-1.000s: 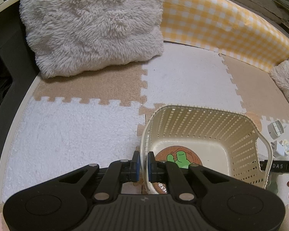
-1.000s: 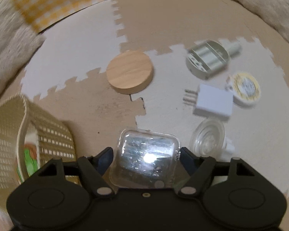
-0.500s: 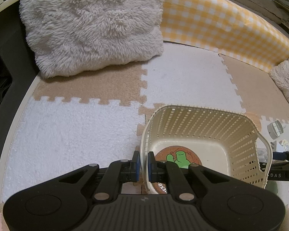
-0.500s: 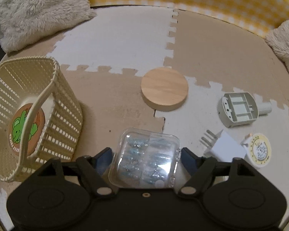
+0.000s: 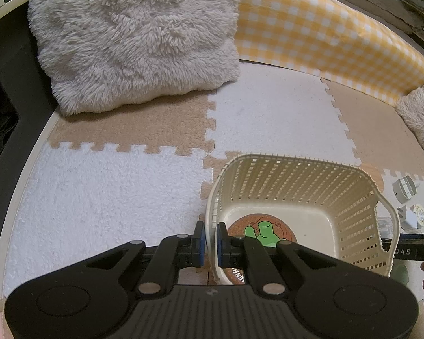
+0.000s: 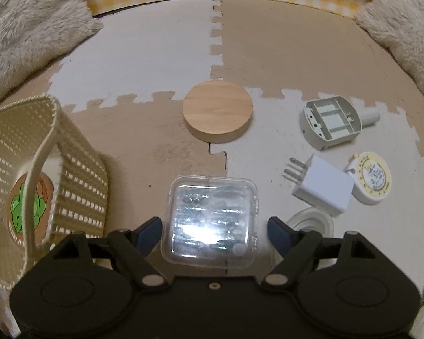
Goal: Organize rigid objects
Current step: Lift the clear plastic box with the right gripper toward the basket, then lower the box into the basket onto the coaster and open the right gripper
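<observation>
My left gripper is shut on the near rim of a cream lattice basket. A cork coaster with a green figure lies on the basket's floor. In the right wrist view a clear plastic box of small metal parts lies on the mat between the fingers of my right gripper. Its jaws are closing, with a gap still showing on each side of the box. The basket stands just left of it.
Beyond the box lie a wooden disc, a grey battery housing, a white plug adapter, a round yellow-rimmed tape and a clear round part. Fluffy cushions and a yellow checked bolster edge the mat.
The right wrist view has rolled level over the same spot. Its fingers stood against the clear box earlier and now stand a little off it. The left gripper and basket have not moved.
</observation>
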Demonstrator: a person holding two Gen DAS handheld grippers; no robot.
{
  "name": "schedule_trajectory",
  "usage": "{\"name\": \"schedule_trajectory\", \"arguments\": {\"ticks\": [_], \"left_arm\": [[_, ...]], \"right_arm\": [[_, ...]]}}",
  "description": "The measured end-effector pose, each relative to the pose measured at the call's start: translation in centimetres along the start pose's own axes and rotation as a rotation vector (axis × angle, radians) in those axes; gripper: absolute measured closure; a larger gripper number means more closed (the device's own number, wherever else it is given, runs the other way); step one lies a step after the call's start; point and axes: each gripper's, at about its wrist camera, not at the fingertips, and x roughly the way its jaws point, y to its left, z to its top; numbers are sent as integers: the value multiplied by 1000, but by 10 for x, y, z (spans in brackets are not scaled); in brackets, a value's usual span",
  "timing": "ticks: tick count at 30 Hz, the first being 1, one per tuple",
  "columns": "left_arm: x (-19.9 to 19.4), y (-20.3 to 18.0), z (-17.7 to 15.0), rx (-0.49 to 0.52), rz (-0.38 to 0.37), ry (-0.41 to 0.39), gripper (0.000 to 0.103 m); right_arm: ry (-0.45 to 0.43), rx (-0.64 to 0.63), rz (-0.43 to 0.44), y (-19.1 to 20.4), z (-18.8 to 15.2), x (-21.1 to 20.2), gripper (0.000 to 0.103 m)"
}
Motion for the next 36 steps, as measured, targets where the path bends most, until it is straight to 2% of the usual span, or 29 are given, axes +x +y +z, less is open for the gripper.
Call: {"name": "schedule_trajectory", "arguments": {"ticks": [3, 10, 14, 23, 27, 32, 36], "left_arm": [[0, 0, 0, 1, 1, 0, 95], [0, 0, 0, 0, 0, 0, 95], [0, 0, 0, 1, 0, 0, 95], [0, 0, 0, 1, 1, 0, 95], [0, 0, 0, 1, 1, 0, 95], [0, 0, 0, -4, -3, 1, 95], [-1, 2, 0, -3, -3, 1, 95]], "right_arm": [[-6, 8, 20, -1, 2, 1, 29], [-38, 52, 58, -7, 6, -9, 29], [-101, 89, 89, -13, 15, -27, 29], [-305, 153, 176, -15, 33, -85, 29], [-336, 145, 270, 0, 36, -102, 29], [-324, 99, 378, 31, 35, -110, 29], [-306, 34, 398, 59, 29, -108, 29]]}}
